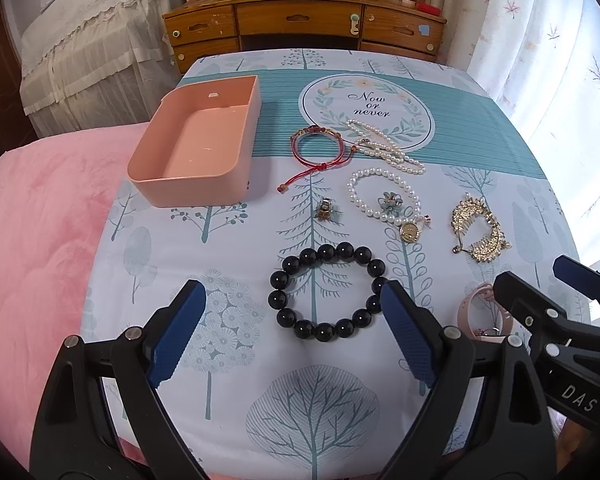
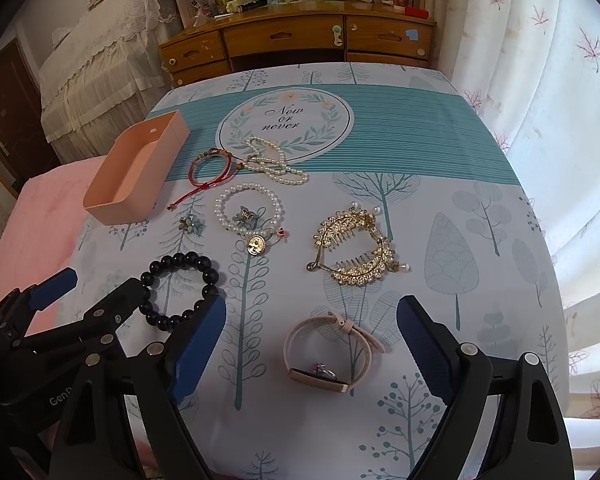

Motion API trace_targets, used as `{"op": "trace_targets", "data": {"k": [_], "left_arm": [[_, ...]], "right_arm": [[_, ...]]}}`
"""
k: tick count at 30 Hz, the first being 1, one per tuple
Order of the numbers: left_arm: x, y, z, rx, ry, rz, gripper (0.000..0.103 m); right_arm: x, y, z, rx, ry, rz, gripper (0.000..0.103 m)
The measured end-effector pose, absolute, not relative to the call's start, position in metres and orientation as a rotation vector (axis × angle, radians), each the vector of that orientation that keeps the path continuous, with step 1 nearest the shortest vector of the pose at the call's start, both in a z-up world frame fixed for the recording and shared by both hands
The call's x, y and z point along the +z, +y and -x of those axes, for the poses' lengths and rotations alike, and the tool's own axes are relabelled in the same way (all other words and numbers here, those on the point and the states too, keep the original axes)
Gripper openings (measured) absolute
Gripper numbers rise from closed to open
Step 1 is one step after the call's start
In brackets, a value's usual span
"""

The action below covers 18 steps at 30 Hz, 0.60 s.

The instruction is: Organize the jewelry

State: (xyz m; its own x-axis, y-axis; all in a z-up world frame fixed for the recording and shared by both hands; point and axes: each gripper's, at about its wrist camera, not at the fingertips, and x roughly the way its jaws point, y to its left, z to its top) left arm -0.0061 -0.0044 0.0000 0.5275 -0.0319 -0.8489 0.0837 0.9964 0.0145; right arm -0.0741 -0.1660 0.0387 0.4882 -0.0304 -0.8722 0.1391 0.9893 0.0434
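Both claws gape wide, holding nothing. Tabletop (image 1: 227, 420) carries an empty pink box (image 1: 197, 142) far-left of scattered jewelry. Left claw (image 1: 295, 332) frames the black bead bracelet (image 1: 327, 291), lying flat just ahead. Right claw (image 2: 312, 352) likewise straddles the pink watch (image 2: 328, 354), strap loop on edge, nearer that claw.

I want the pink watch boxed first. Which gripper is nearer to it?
Right. The right gripper is open with the pink watch between its fingers; the left gripper is open around the black bead bracelet beside it.
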Motion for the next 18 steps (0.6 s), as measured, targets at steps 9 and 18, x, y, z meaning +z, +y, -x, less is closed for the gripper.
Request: {"op": "trace_targets", "data": {"k": [9,18], "left_arm": [[0.004,-0.007,0.006,-0.096,1.031,-0.024,0.089],[0.013,0.001,0.006,-0.104,1.044,0.001,0.089]], "right_arm": [[0.040,-0.165,0.076,-0.103,1.056,-0.113,0.087],[0.045,-0.163,0.078,-0.109,1.048,-0.112,0.086]]}}
